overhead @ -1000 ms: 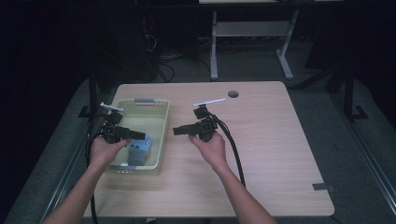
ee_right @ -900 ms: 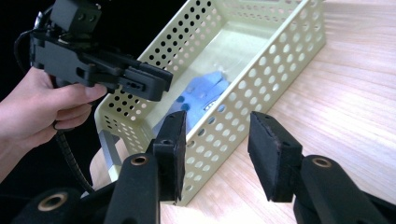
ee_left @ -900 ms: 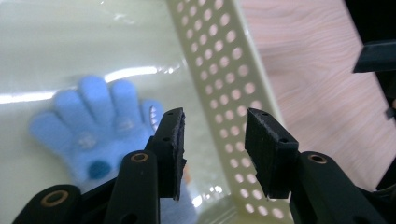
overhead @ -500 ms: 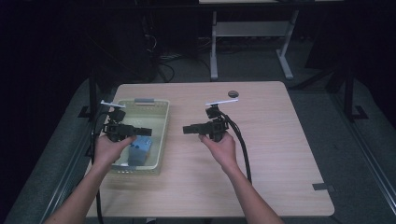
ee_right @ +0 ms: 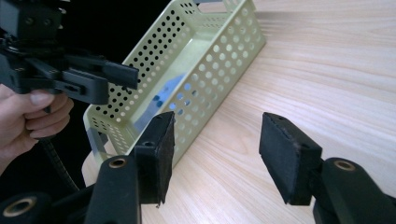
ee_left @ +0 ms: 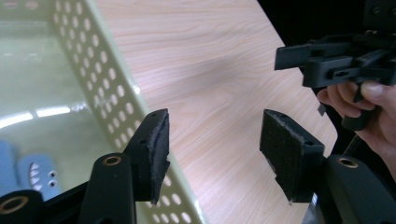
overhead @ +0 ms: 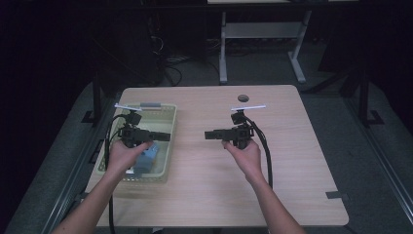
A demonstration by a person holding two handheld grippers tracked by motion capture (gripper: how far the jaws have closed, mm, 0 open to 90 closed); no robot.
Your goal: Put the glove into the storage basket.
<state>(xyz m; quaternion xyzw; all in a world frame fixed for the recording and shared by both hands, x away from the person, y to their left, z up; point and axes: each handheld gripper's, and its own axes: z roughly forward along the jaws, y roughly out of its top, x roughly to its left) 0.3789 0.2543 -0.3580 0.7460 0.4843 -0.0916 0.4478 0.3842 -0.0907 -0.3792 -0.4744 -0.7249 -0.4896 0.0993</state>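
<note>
A pale green perforated basket (overhead: 168, 127) stands at the table's left, with a blue object (overhead: 147, 155) lying inside it. My left gripper (overhead: 165, 137) hovers over the basket's right rim, pointing right, open and holding nothing. In the left gripper view (ee_left: 214, 151) its jaws stand apart above the basket wall (ee_left: 105, 88) and the wooden table, with the blue object (ee_left: 28, 172) at the lower left. My right gripper (overhead: 208, 134) hovers over the table's middle, pointing left at the basket, open and holding nothing. In the right gripper view (ee_right: 215, 149) the basket (ee_right: 205, 60) lies ahead.
The wooden table (overhead: 292, 161) has bare surface between the grippers and to the right. A dark round hole (overhead: 243, 98) sits near its far edge. Black cables (overhead: 265, 156) trail from both grippers. A white-legged table frame (overhead: 263, 34) stands on the floor beyond.
Both grippers have moved apart: the right one drew back to the right, away from the basket, and the left one lifted from inside the basket to above its right rim.
</note>
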